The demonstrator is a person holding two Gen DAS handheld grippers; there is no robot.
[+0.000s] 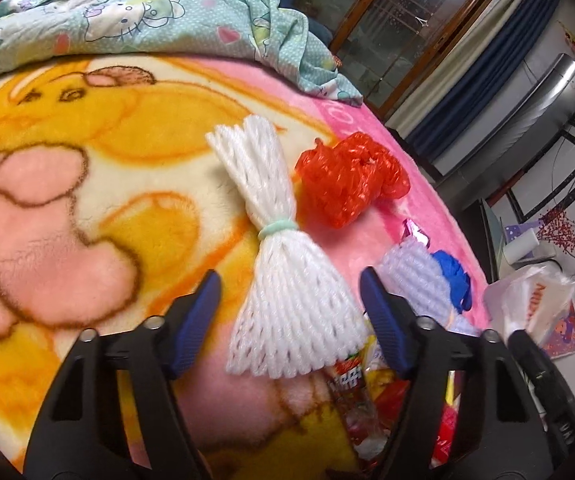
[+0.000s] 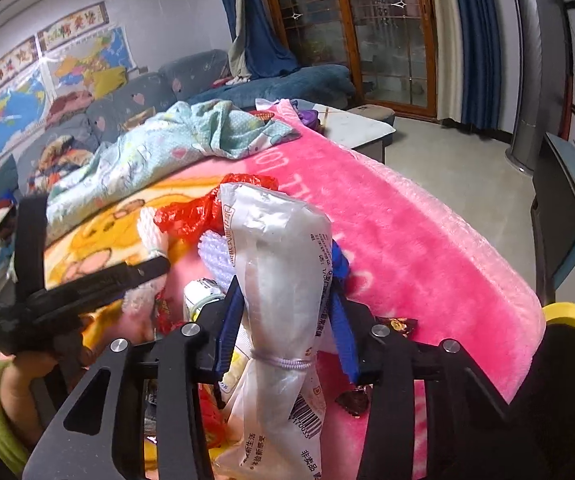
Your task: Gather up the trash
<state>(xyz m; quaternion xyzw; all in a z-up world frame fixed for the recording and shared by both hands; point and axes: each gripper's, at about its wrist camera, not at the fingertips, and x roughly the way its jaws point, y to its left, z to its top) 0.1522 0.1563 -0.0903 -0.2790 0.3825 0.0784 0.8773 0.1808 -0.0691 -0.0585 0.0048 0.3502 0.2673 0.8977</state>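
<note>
Trash on the pink blanket is what both grippers are working. Right gripper pinches a clear tied bag, its long axis running forward between the pads. Left gripper stands spread, pads either side of the white foam net without touching it; the net's long axis points away from the jaws. Beyond the net's far end lies the red mesh; to the net's right, a lilac foam net.

Snack wrappers partly hidden beneath white foam netting; clear plastic bag cut by lower edge, its print too small to read.
</note>
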